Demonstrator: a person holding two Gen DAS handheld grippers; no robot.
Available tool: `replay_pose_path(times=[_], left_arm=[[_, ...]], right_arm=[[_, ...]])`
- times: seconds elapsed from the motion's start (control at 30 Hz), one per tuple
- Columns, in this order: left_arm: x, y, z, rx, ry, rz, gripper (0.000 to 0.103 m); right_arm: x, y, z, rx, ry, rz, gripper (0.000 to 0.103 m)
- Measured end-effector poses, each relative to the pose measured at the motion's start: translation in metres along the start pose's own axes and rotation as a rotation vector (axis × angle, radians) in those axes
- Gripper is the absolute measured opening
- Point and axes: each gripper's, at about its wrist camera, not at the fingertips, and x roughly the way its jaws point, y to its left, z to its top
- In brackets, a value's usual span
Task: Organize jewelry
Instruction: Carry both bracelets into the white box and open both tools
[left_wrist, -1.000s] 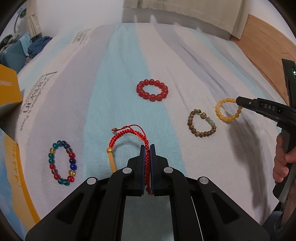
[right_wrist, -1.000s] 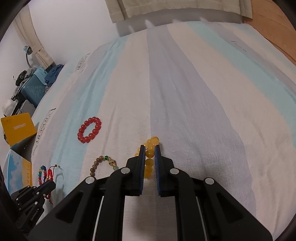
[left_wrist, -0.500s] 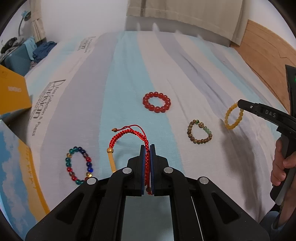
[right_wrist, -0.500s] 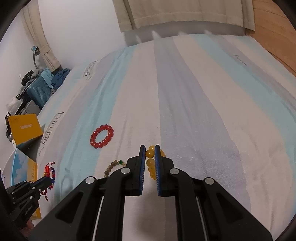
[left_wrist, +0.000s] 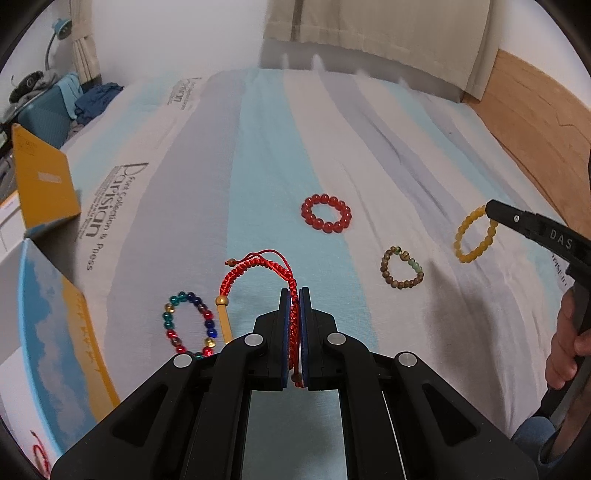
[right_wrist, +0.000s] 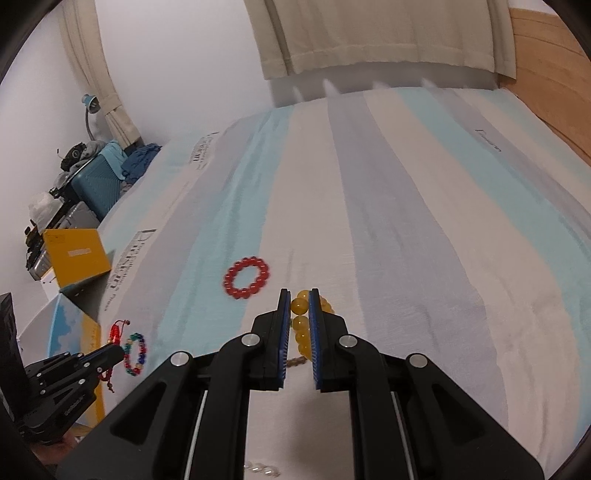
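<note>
Left gripper (left_wrist: 294, 295) is clamping the red braided cord bracelet (left_wrist: 258, 271) between its blue pads, jaws nearly touching. The cord loop is arching up and out to the left of the fingers, with its gold bead and tan strap hanging down on the left side and a tail end dangling between the jaws lower down.

Right gripper (right_wrist: 300, 299) is pinching the yellow round-bead bracelet (right_wrist: 299, 317), pads pressing on the beads. In the left wrist view that same loop is hanging from the right gripper's tip, clear of the sheet.

Three pieces are lying on the striped blue, grey and cream bedsheet (left_wrist: 258, 147):
- red glossy bead bracelet (left_wrist: 326, 213), flat on a blue stripe, mid-bed
- brown wooden bead bracelet with green beads (left_wrist: 402, 267), between the red one and the yellow one
- multicoloured glass bead bracelet (left_wrist: 189, 325), just left of the tan strap, near the bed edge

A person's hand (left_wrist: 567, 339) is gripping the right gripper's handle at the right edge of the left wrist view. An orange cardboard box (left_wrist: 44, 184) is sitting beside the bed on the left.
</note>
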Motion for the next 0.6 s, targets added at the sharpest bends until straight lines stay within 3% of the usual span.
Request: replay_pose_path(times=[0.27, 0.6], left_arm=[[-0.039, 0.020, 0.005, -0.022, -0.052, 0.014, 0.003], [-0.079, 0.070, -0.005, -0.092, -0.062, 0.088, 0.003]], right_arm=[[-0.022, 0.049, 0.004, -0.047, -0.008, 0.024, 0.009], [-0.037, 0.116, 0.006, -0.134, 0.007, 0.059, 0.009]])
